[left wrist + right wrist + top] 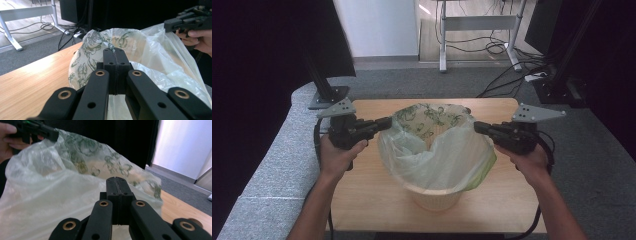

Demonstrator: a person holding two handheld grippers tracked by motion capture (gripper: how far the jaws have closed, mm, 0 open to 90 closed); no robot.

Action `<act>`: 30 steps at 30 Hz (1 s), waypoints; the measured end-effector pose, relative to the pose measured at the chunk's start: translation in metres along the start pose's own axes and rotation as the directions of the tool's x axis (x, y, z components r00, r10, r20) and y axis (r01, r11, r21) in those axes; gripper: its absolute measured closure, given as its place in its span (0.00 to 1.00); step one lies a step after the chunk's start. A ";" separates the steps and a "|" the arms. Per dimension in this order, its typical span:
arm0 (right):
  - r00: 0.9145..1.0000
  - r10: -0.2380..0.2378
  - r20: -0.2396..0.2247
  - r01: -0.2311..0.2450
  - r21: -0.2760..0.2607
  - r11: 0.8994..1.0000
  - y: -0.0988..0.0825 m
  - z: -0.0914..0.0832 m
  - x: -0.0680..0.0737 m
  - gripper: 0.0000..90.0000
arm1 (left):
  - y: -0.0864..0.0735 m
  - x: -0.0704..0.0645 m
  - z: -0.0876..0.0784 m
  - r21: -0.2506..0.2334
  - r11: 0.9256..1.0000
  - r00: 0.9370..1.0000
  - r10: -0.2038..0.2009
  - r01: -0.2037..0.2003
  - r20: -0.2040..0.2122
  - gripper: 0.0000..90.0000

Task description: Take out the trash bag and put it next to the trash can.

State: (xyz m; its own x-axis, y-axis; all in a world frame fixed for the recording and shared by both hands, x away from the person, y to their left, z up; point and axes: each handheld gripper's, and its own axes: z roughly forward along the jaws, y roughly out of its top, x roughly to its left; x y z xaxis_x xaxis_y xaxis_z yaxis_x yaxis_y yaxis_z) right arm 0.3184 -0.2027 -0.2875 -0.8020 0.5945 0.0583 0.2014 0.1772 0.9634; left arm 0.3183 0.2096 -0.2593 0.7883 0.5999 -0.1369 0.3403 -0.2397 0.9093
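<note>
the bag [447, 150] hangs stretched between both tools, rim pinched.

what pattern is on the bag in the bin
A green floral print on translucent whitish plastic bag, clearest in the left gripper view.

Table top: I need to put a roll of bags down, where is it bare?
The table is bare at the near left corner, between the bin and the left forearm, and at the near right corner. The far edge behind the bag is a thin strip. The middle is crowded: left claw and right claw at the bag's rim.
</note>
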 end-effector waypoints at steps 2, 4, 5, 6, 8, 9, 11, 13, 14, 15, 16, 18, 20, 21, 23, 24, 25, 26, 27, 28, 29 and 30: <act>1.000 -0.001 -0.001 0.001 0.005 1.000 0.004 0.008 0.001 1.00 | 0.001 -0.001 0.001 0.001 1.000 1.000 0.004 -0.004 0.002 1.00; 1.000 -0.002 -0.005 0.002 0.013 1.000 0.007 0.017 0.003 1.00 | 0.001 -0.002 0.002 0.002 1.000 1.000 0.006 -0.006 0.004 1.00; 1.000 0.000 -0.010 0.000 0.016 1.000 0.008 0.022 0.003 1.00 | 0.001 -0.002 0.002 0.003 1.000 1.000 0.005 -0.005 0.005 1.00; 1.000 0.002 -0.013 -0.001 0.023 1.000 0.008 0.026 0.004 0.99 | 0.001 -0.002 0.002 0.003 1.000 1.000 0.004 -0.004 0.006 1.00; 1.000 -0.003 -0.021 0.004 0.043 0.999 0.009 0.035 0.006 1.00 | 0.001 -0.002 0.004 0.004 1.000 1.000 0.003 -0.003 0.007 1.00; 1.000 -0.006 -0.026 0.008 0.052 0.999 0.009 0.039 0.007 0.99 | 0.000 -0.002 0.004 0.005 1.000 1.000 0.002 -0.002 0.007 1.00; 0.999 -0.007 -0.034 0.010 0.065 0.998 0.008 0.044 0.008 0.99 | -0.001 -0.001 0.005 0.006 1.000 1.000 0.002 -0.002 0.008 1.00; 0.999 -0.012 -0.039 0.014 0.066 0.998 0.007 0.045 0.009 0.99 | -0.002 0.000 0.004 0.007 1.000 1.000 -0.001 0.001 0.006 1.00; 0.999 -0.014 -0.041 0.016 0.067 0.998 0.006 0.043 0.009 0.99 | -0.003 0.001 0.004 0.007 1.000 1.000 -0.002 0.002 0.005 1.00; 0.999 -0.014 -0.043 0.017 0.062 0.998 0.006 0.041 0.008 0.99 | -0.003 0.002 0.003 0.004 1.000 1.000 -0.006 0.005 0.004 1.00; 0.999 -0.015 -0.046 0.018 0.057 0.998 0.005 0.038 0.008 0.99 | -0.004 0.002 0.003 0.003 1.000 1.000 -0.007 0.007 0.003 1.00; 0.998 -0.012 -0.062 0.015 0.041 0.999 0.003 0.031 0.005 0.88 | -0.005 0.003 0.001 0.000 1.000 1.000 -0.010 0.010 0.000 1.00; 0.998 -0.007 -0.065 0.009 0.029 1.000 0.001 0.022 0.004 0.73 | -0.007 0.004 -0.001 -0.001 1.000 1.000 -0.012 0.012 -0.003 1.00; 0.998 -0.015 -0.056 0.016 0.016 1.000 -0.001 0.016 0.004 0.64 | -0.007 0.004 -0.001 -0.003 1.000 1.000 -0.014 0.014 -0.003 1.00; 0.999 -0.019 -0.044 0.019 -0.004 1.000 -0.005 0.004 0.004 0.52 | -0.009 0.005 -0.003 -0.005 1.000 1.000 -0.018 0.018 -0.005 1.00; 0.999 -0.015 -0.045 0.014 -0.011 1.000 -0.008 -0.002 0.003 0.48 | -0.009 0.006 -0.004 -0.006 1.000 1.000 -0.018 0.018 -0.006 1.00; 0.999 -0.007 -0.048 0.007 -0.009 1.000 -0.011 -0.007 0.002 0.43 | -0.010 0.006 -0.004 -0.006 1.000 1.000 -0.019 0.019 -0.007 1.00; 0.999 -0.001 -0.053 0.001 0.001 1.000 -0.014 -0.011 0.001 0.40 | -0.010 0.006 -0.005 -0.006 1.000 1.000 -0.018 0.018 -0.007 1.00; 0.998 0.005 -0.057 -0.004 0.011 1.000 -0.017 -0.015 0.001 0.38 | -0.010 0.006 -0.005 -0.006 1.000 1.000 -0.018 0.018 -0.009 1.00; 0.999 0.006 -0.053 -0.004 0.028 1.000 -0.021 -0.017 0.000 0.36 | -0.010 0.007 -0.005 -0.007 1.000 1.000 -0.020 0.020 -0.010 1.00; 0.999 0.011 -0.049 -0.009 0.043 0.999 -0.025 -0.018 0.000 0.34 | -0.010 0.007 -0.006 -0.007 1.000 1.000 -0.020 0.020 -0.011 1.00; 0.999 0.016 -0.051 -0.013 0.053 0.998 -0.029 -0.017 -0.001 0.33 | -0.010 0.007 -0.006 -0.007 1.000 1.000 -0.021 0.020 -0.012 1.00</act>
State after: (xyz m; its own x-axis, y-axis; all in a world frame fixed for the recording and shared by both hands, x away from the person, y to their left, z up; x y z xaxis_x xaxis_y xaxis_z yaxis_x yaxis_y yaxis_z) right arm 0.3034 -0.2218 -0.3107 -0.8264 0.5564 0.0866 0.2414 0.2111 0.9472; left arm 0.3171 0.2210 -0.2673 0.7748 0.6140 -0.1508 0.3526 -0.2217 0.9091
